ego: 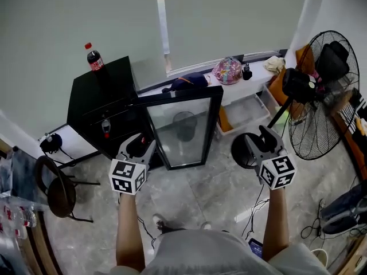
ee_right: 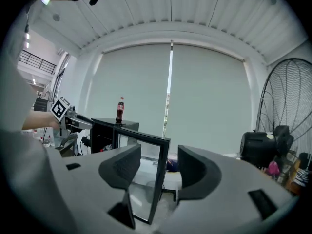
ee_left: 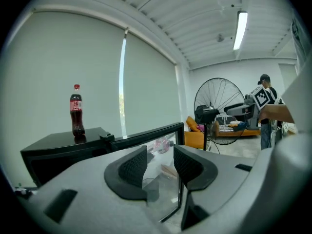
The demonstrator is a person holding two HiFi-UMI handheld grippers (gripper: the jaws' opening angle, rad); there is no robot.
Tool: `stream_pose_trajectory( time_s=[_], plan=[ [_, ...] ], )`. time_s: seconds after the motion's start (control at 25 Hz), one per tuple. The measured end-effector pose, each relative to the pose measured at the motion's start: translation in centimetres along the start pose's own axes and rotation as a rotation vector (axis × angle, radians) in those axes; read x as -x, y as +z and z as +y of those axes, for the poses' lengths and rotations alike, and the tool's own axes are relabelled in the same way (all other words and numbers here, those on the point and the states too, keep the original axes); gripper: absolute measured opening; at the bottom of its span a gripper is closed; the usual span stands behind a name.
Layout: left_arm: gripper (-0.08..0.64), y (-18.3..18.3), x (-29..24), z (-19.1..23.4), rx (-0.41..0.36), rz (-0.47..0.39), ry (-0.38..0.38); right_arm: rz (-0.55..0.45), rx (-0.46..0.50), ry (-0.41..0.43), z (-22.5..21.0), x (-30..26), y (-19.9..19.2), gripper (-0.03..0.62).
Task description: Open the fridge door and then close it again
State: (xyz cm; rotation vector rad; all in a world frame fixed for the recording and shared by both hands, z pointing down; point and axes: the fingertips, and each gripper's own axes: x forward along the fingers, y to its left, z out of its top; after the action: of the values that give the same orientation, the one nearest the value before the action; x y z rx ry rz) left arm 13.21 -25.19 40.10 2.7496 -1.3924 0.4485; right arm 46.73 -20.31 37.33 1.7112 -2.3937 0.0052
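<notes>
Fridge door (ego: 183, 128) is standing open, its upright free edge facing the nearer right gripper (ego: 259, 137). That and the left gripper (ego: 139, 143) are both gaping, empty.

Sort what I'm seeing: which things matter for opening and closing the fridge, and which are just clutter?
Job: fridge, its open glass door, left claw, right claw.
Lying about: cola bottle on the fridge, fan, chair, bag.
</notes>
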Motion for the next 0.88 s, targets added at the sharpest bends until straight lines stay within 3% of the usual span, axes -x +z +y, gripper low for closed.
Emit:
stream_pose_trajectory(
  time_s=[0.56, 0.76, 0.88],
  plan=[
    [0.166, 1.9, 3.0, -5.7, -0.026, -0.053, 0.013, -0.021, 0.059, 0.027, -0.6, 4.6, -0.2, 0.244],
    [0.166, 1.5, 3.3, -7.2, -0.051, -0.006, 0.027, -0.008, 0.047, 0.072, -1.1, 5.4, -1.7, 0.244],
    [0.166, 0.4, 2.3, -8.5, -0.129, 0.107, -0.003, 0.0, 0.058, 0.127, -1.6, 4.8, -2.5, 0.244]
  ],
)
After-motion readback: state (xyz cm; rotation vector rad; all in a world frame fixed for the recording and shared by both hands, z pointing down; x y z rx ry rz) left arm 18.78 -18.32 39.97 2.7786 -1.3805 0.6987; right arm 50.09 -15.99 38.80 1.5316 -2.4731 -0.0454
